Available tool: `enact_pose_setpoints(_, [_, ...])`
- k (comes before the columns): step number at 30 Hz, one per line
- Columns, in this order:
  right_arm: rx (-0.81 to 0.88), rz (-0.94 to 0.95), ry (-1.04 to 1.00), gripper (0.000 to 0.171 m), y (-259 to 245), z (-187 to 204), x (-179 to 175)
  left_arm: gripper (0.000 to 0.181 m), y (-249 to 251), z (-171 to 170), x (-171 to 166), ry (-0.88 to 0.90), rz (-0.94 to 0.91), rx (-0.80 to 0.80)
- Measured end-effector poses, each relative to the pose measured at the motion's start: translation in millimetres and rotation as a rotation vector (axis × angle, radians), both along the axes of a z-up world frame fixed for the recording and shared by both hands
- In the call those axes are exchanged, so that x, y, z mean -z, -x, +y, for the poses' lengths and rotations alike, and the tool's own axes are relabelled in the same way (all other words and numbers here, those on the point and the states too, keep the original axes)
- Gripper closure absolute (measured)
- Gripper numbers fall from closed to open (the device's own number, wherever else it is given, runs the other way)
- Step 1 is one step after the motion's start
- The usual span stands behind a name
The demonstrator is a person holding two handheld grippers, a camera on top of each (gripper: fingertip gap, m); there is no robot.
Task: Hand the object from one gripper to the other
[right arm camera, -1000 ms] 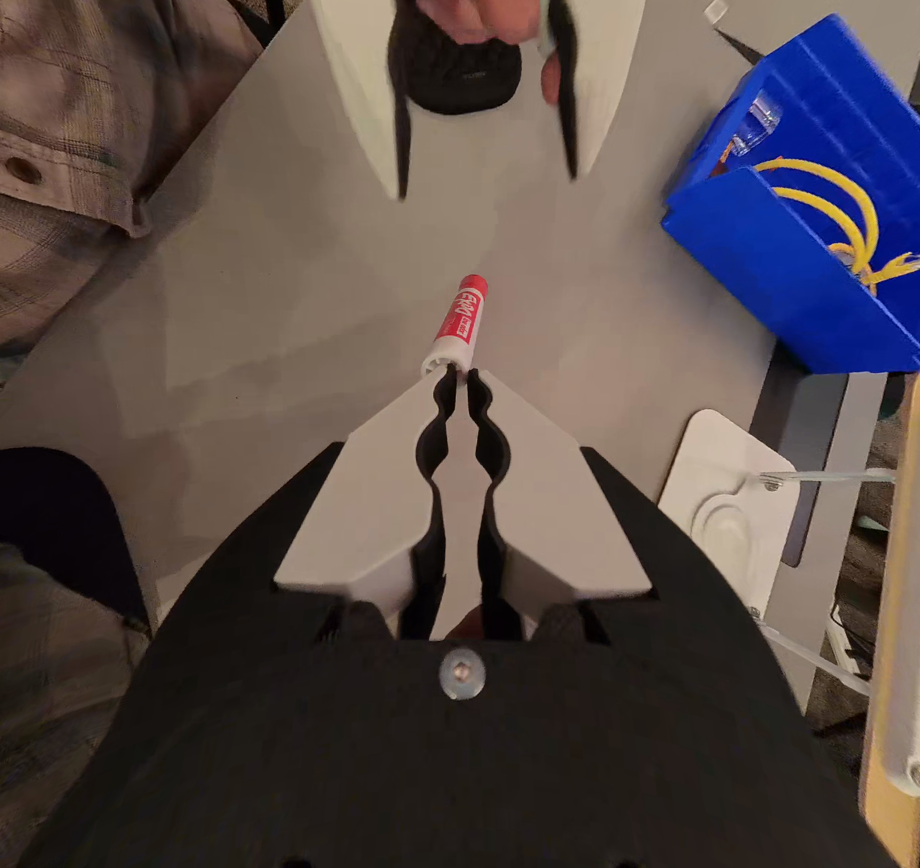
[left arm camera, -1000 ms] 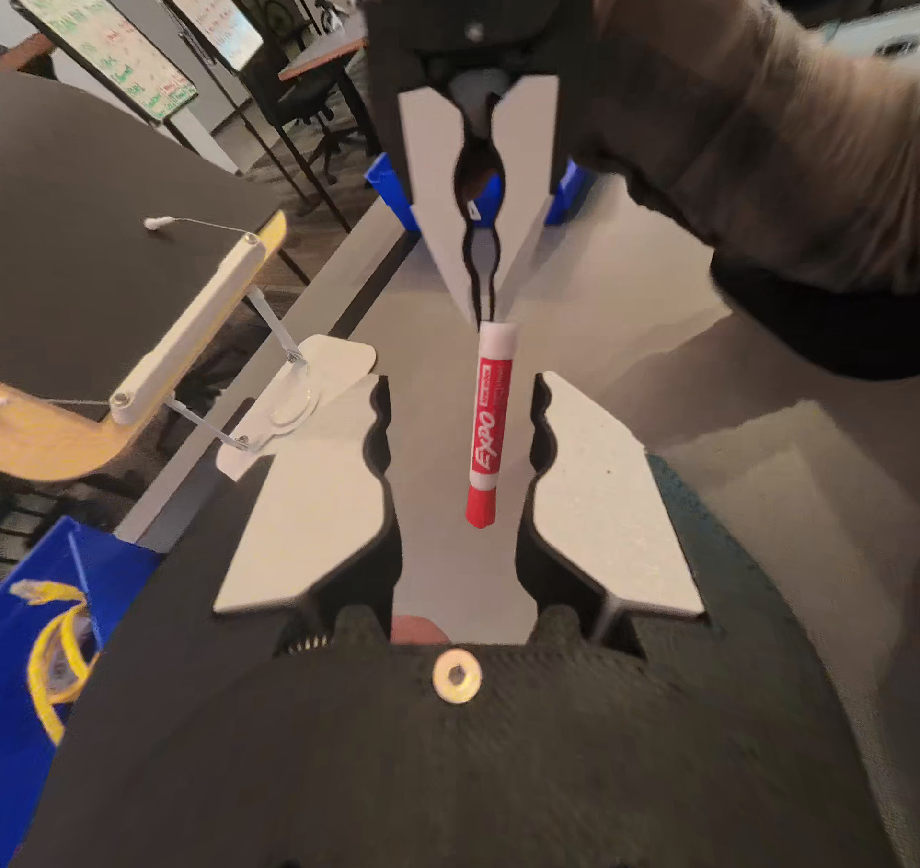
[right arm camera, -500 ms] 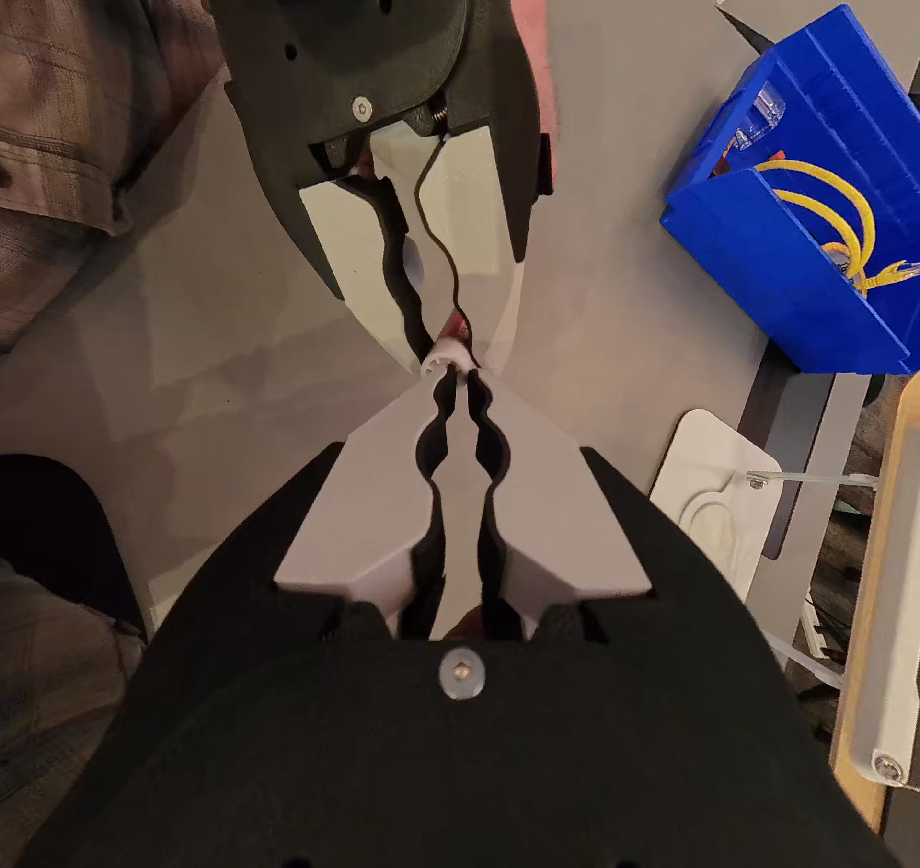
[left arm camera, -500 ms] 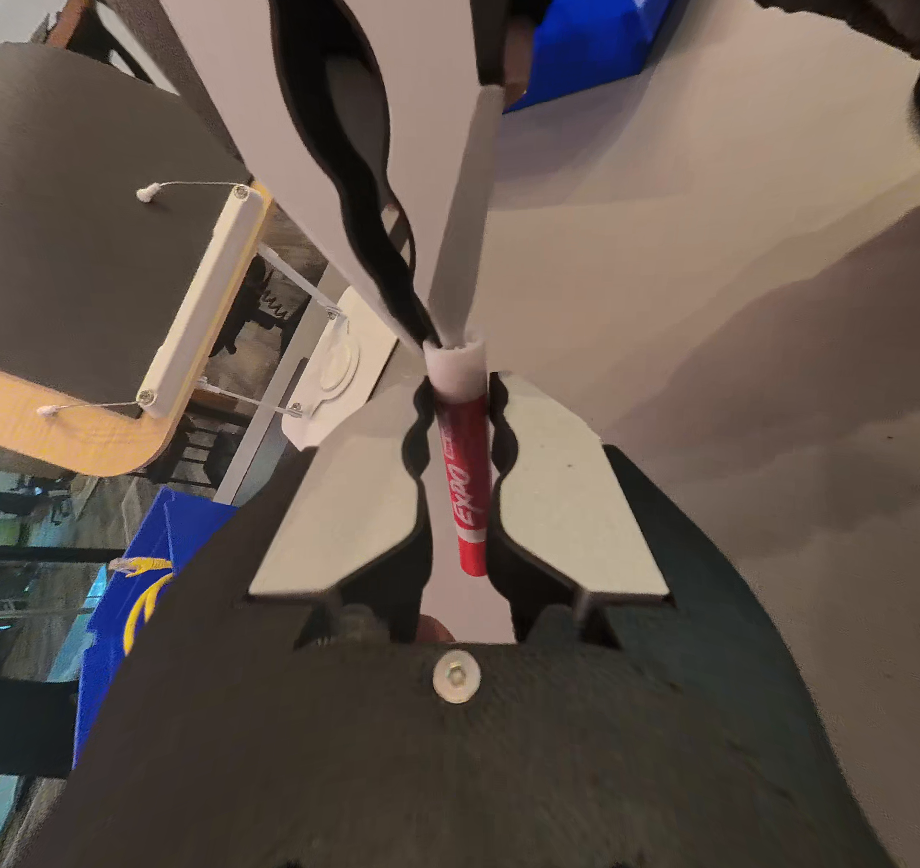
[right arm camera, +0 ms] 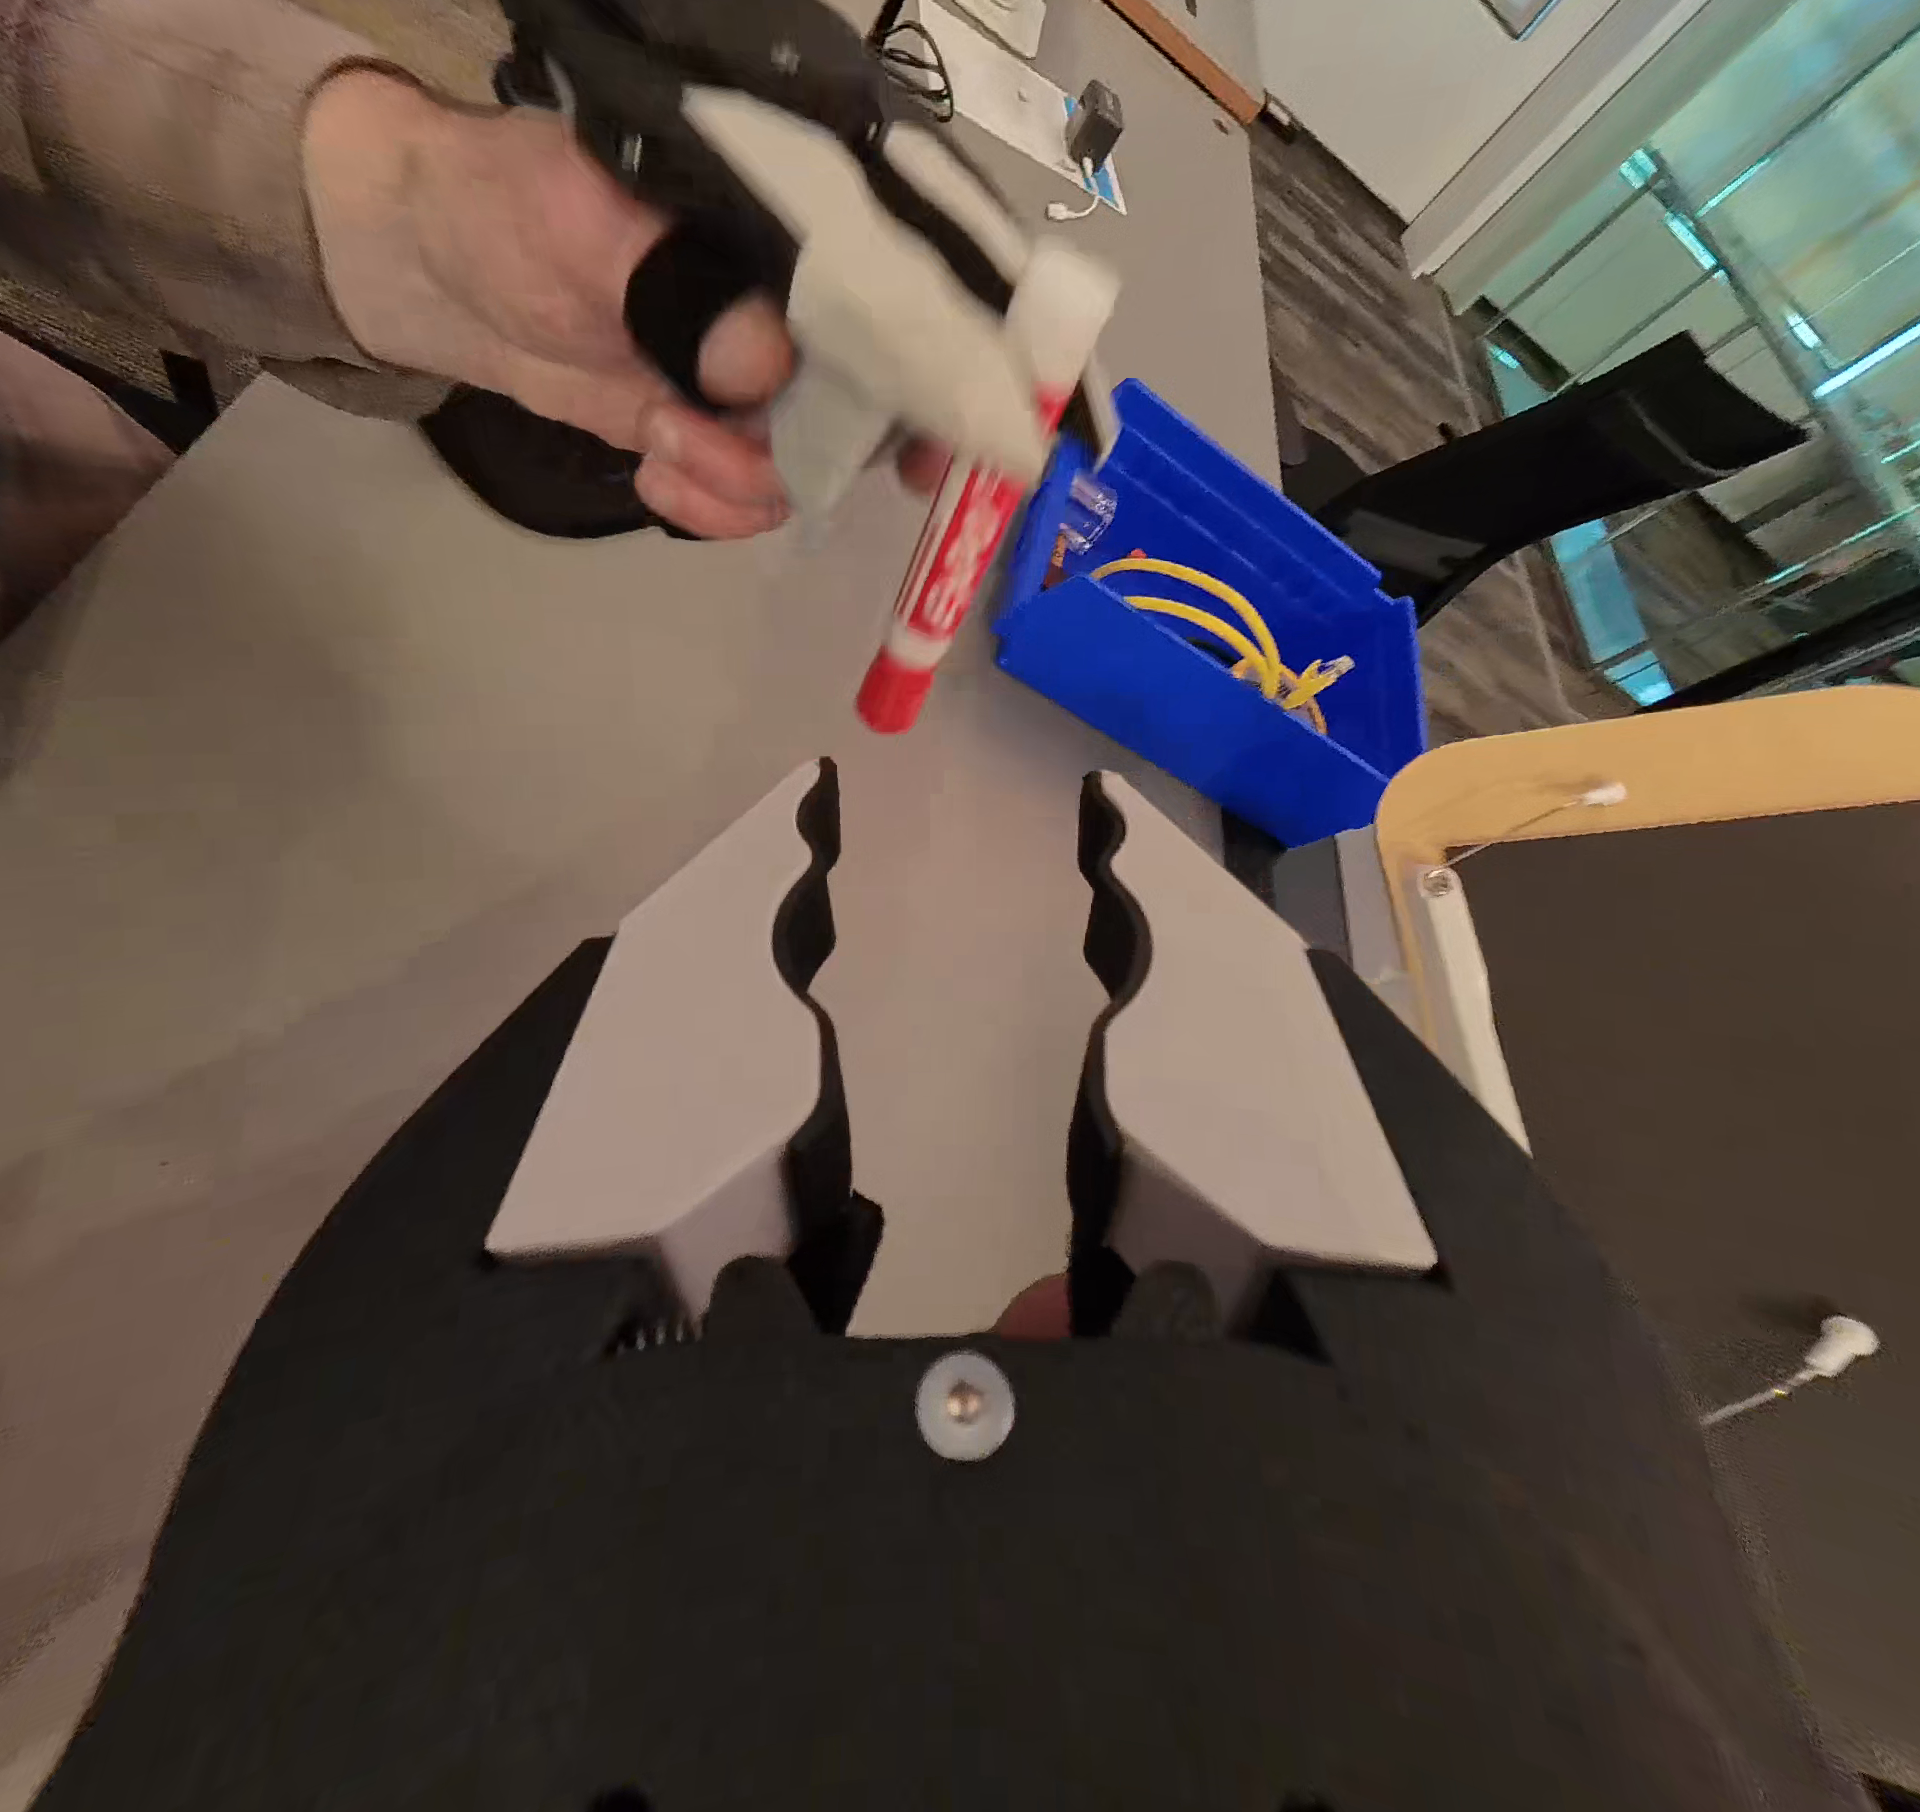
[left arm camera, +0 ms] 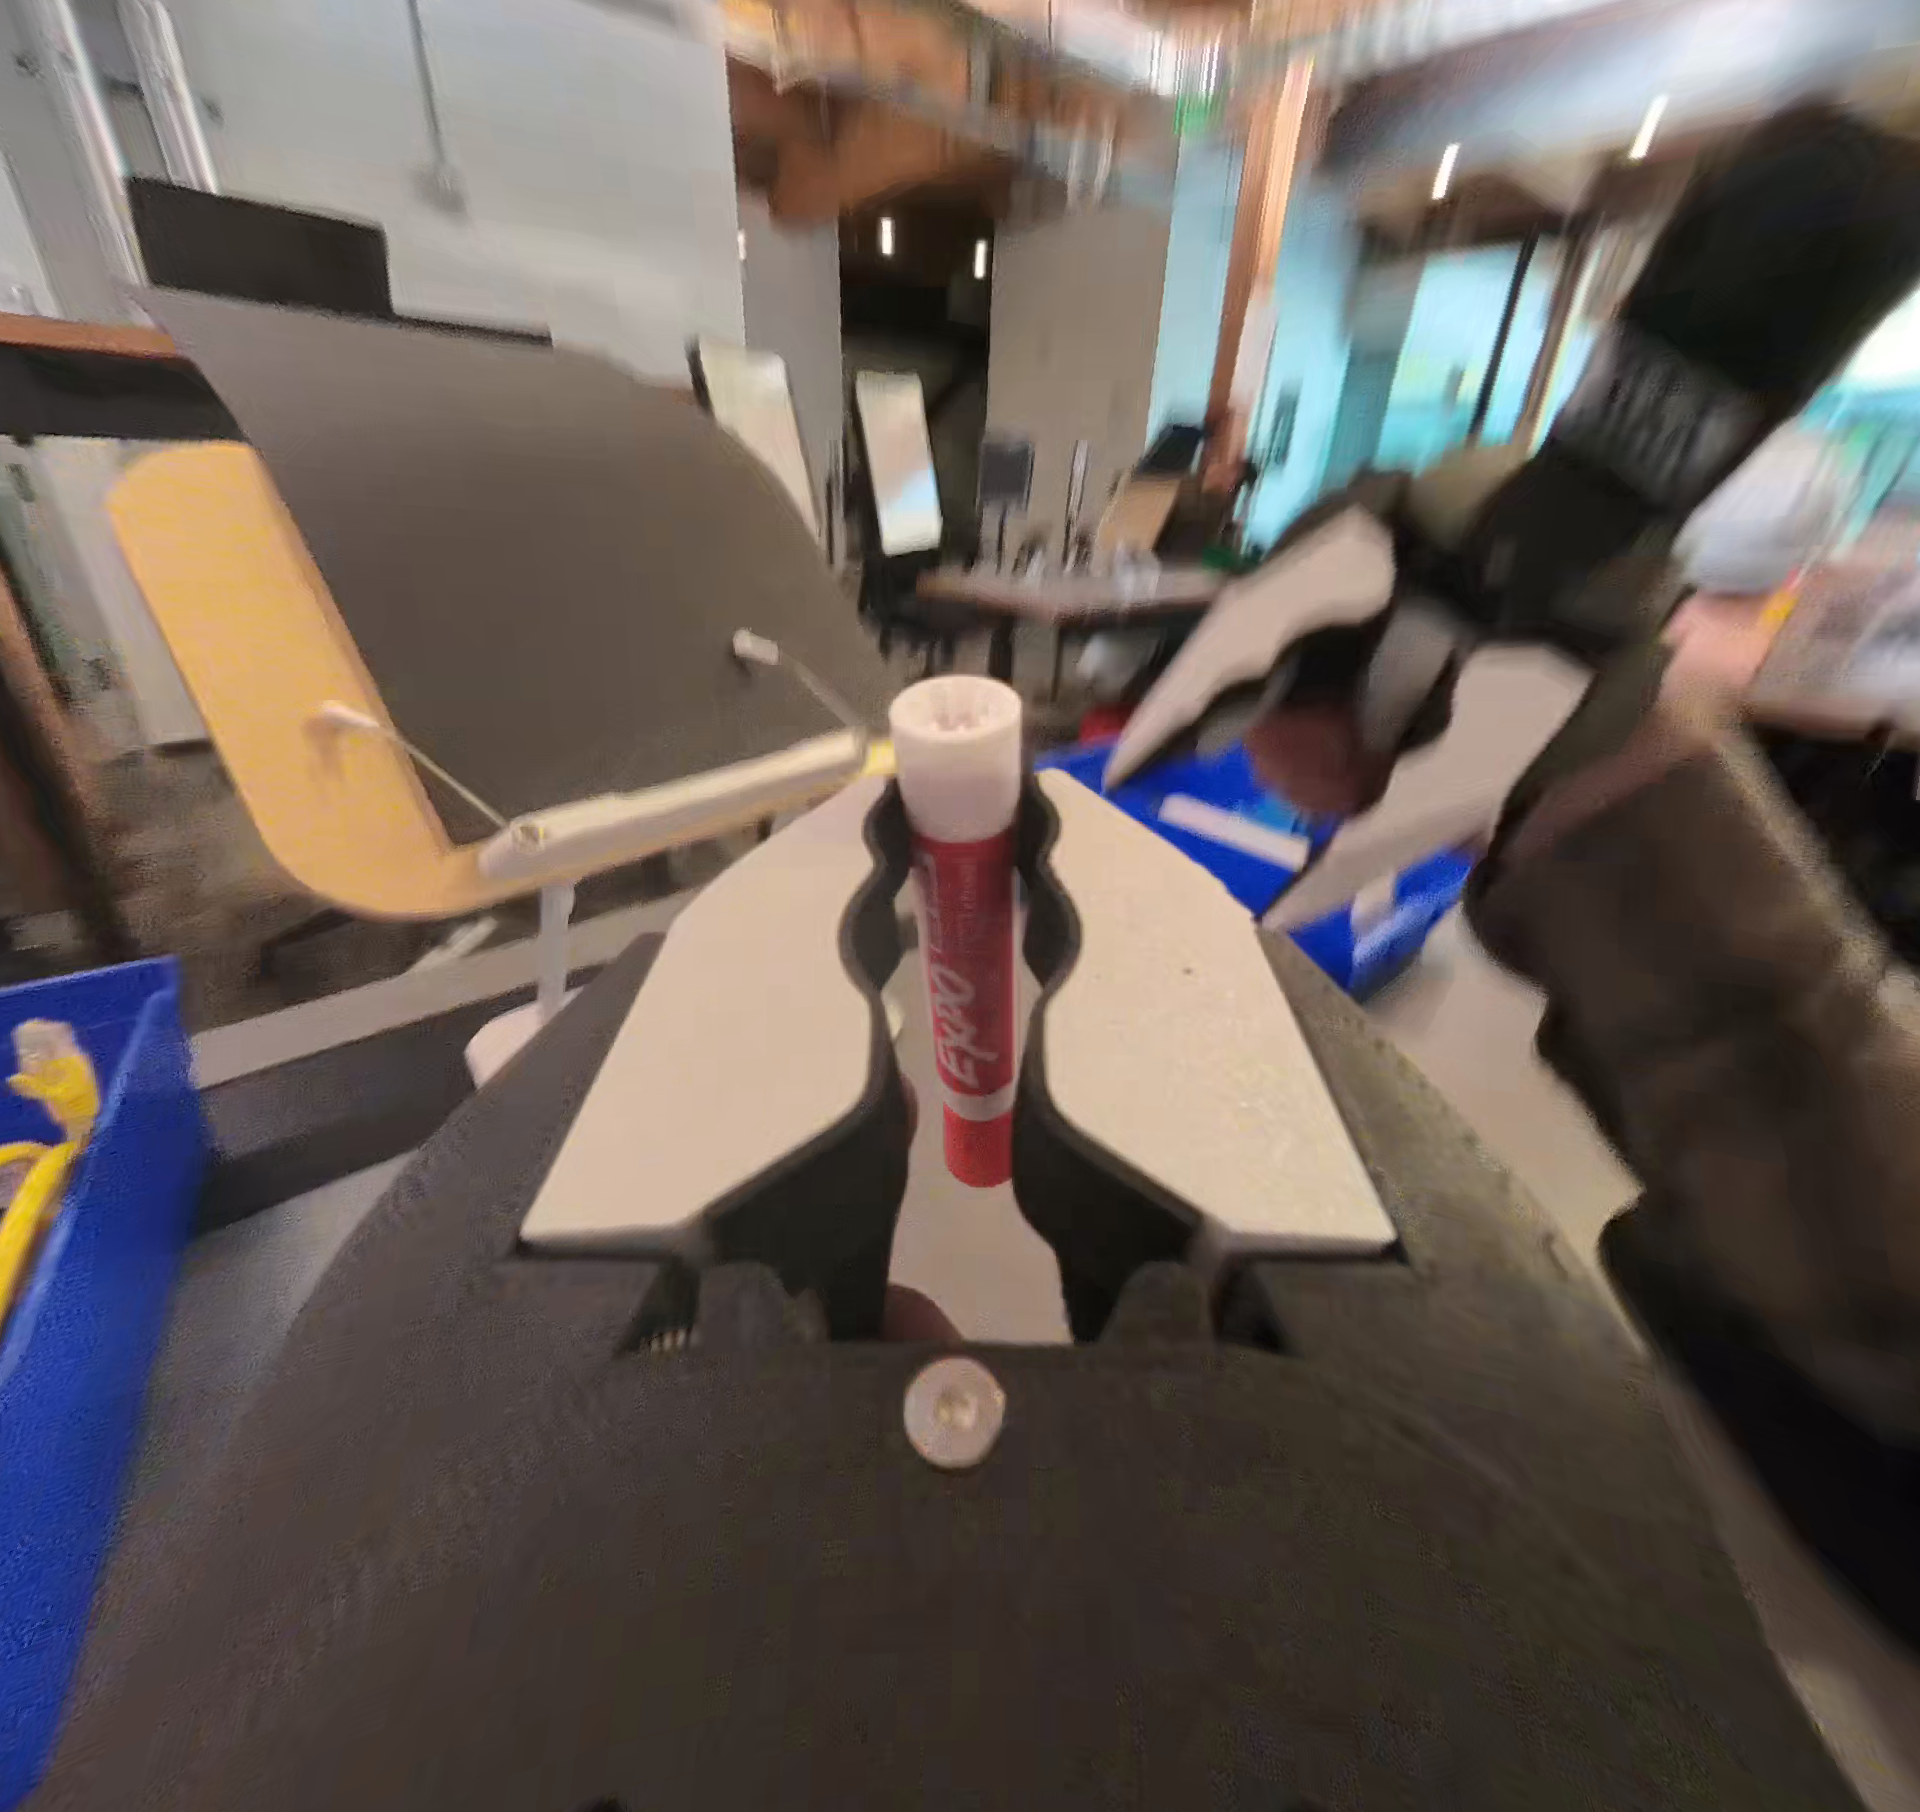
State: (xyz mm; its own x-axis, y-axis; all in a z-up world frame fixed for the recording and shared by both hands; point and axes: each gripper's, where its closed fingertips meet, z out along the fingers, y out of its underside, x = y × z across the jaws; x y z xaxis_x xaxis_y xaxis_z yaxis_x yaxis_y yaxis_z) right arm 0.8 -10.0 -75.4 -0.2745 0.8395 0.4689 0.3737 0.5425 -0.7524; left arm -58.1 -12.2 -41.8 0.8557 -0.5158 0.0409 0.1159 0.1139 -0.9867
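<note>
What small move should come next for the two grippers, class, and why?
Probably draw the open, empty right gripper farther back. The left gripper is shut on the red-and-white marker pen, the right one no longer touches it, and the pen hangs in the air above the grey table, so the handover looks complete.

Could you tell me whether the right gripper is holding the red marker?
No, the right gripper is open and empty; the left gripper clamps the red marker.
</note>
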Motion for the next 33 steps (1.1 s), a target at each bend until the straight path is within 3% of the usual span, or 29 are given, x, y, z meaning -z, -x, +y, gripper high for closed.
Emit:
enact_pose_setpoints(7, [-0.1, -0.002, 0.294, 0.113, 36, -8, 23, 0.161, 20, -18, -46, -0.211, -0.256, 0.126])
enact_pose_setpoints(12, [-0.303, 0.225, 0.606, 0.132, 50, -25, -11, 0.162, 25, -24, -56, -0.239, -0.441, 0.255])
enact_pose_setpoints(15, [-0.337, 0.263, 0.667, 0.135, 52, -22, -12, 0.162, 32, -23, -57, -0.245, -0.501, 0.274])
enact_pose_setpoints(19, [-0.304, 0.361, 0.54, 0.149, 54, -11, -14, 0.162, 41, -21, -58, -0.24, -0.561, 0.28])
enact_pose_setpoints(25, [-0.222, 0.657, 0.199, 0.164, 44, -1, -51, 0.162, 58, -17, -62, -0.22, -0.714, 0.288])
enact_pose_setpoints(29, [-0.201, 0.621, 0.035, 0.167, 48, -6, -43, 0.162, 57, -18, -65, -0.211, -0.755, 0.314])
enact_pose_setpoints(33, [-0.232, 0.639, 0.03, 0.167, 48, -15, -47, 0.162, 54, -18, -68, -0.205, -0.78, 0.331])
